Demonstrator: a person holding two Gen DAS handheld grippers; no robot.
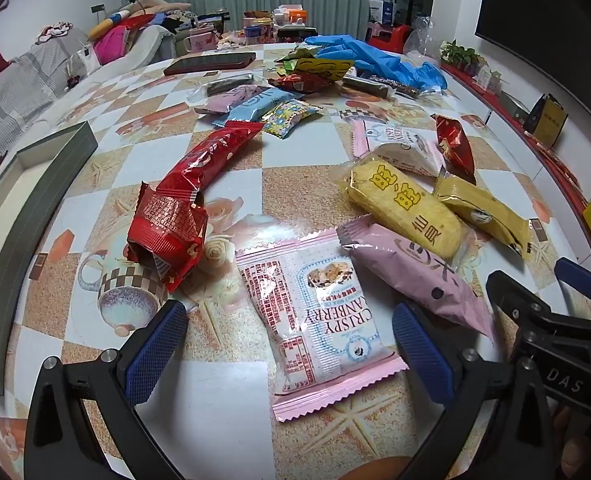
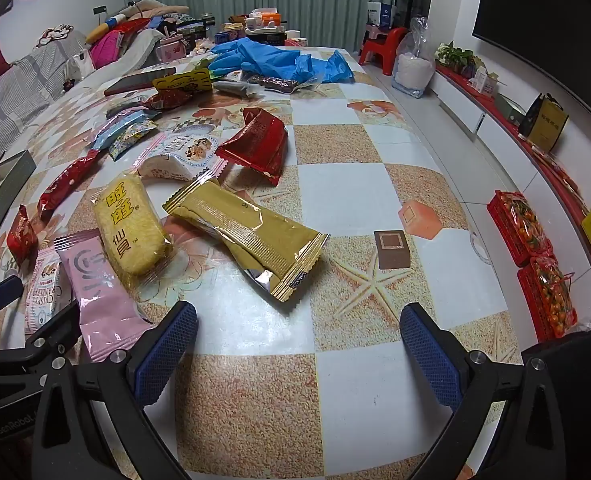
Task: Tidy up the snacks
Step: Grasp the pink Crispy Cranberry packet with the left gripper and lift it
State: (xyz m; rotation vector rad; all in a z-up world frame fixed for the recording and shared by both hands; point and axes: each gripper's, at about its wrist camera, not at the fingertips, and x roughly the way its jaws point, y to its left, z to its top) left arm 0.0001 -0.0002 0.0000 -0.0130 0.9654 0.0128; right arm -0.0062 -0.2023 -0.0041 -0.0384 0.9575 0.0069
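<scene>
The left gripper (image 1: 289, 354) stood wide open and empty, its blue ribbed pads either side of a pink-and-white foil cranberry crisp packet (image 1: 323, 320) lying flat on the table; the right gripper (image 2: 299, 354) was likewise spread wide with nothing between its jaws, a gold foil bar wrapper (image 2: 251, 236) lying just ahead of it; beside that lay a yellow rice-cracker packet (image 2: 133, 232) and a pale pink wrapper (image 2: 99, 292), touching one another; further off sat a long red foil packet (image 1: 211, 160) and a smaller red pouch (image 2: 257, 146). Sorting looked barely begun: the snacks lay scattered across the middle of the table, and the grey shallow cardboard box (image 1: 35, 196) at the left edge appeared to hold nothing, though its inside was only partly visible. The table (image 2: 375, 208) wore a checked cloth printed with starfish and cups; blue rubber gloves (image 2: 279, 60) and a dark phone (image 1: 211, 63) lay near the far edge; beyond were a cluttered sofa, grey curtains and red crates of oranges (image 2: 535, 264) on the floor.
</scene>
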